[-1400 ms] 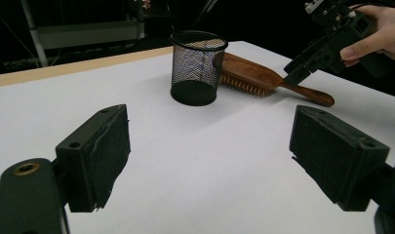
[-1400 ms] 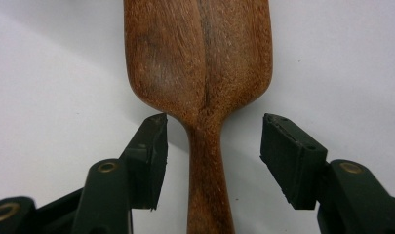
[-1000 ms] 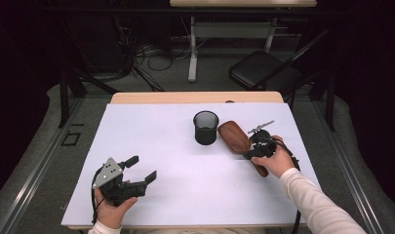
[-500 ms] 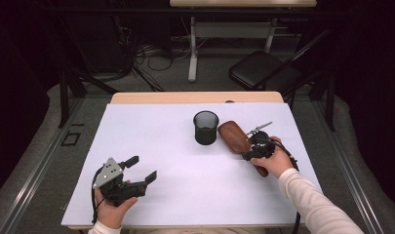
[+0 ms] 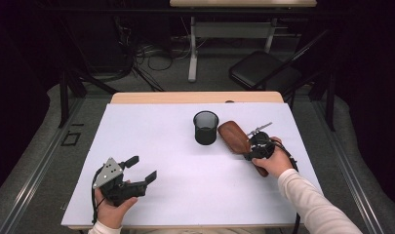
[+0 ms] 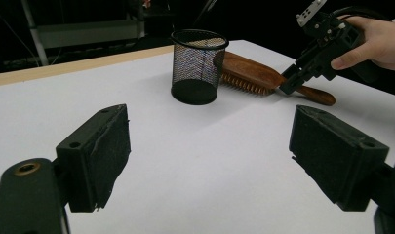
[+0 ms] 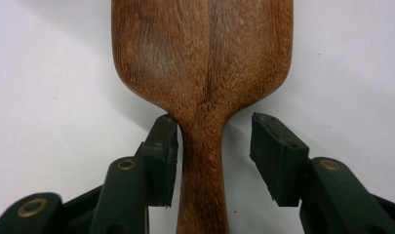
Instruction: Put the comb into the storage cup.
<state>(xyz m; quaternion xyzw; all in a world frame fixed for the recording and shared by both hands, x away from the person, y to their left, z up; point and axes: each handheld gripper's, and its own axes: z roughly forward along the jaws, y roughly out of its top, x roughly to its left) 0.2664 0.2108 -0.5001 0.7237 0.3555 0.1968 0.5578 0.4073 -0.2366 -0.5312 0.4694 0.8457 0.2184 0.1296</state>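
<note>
Can't really see the hairbrush's neck from above, the right gripper and hand sit right over it. Up close, the brush head runs off the top edge, and its bristles are underneath, hidden.

One brown wooden hairbrush with a paddle-shaped head lies on the white-covered table, and one round black wire-mesh pen cup stands just beside it. Two black two-jaw grippers are in hand, the left gripper and the right gripper. Behind the table stands one black folding chair.
</note>
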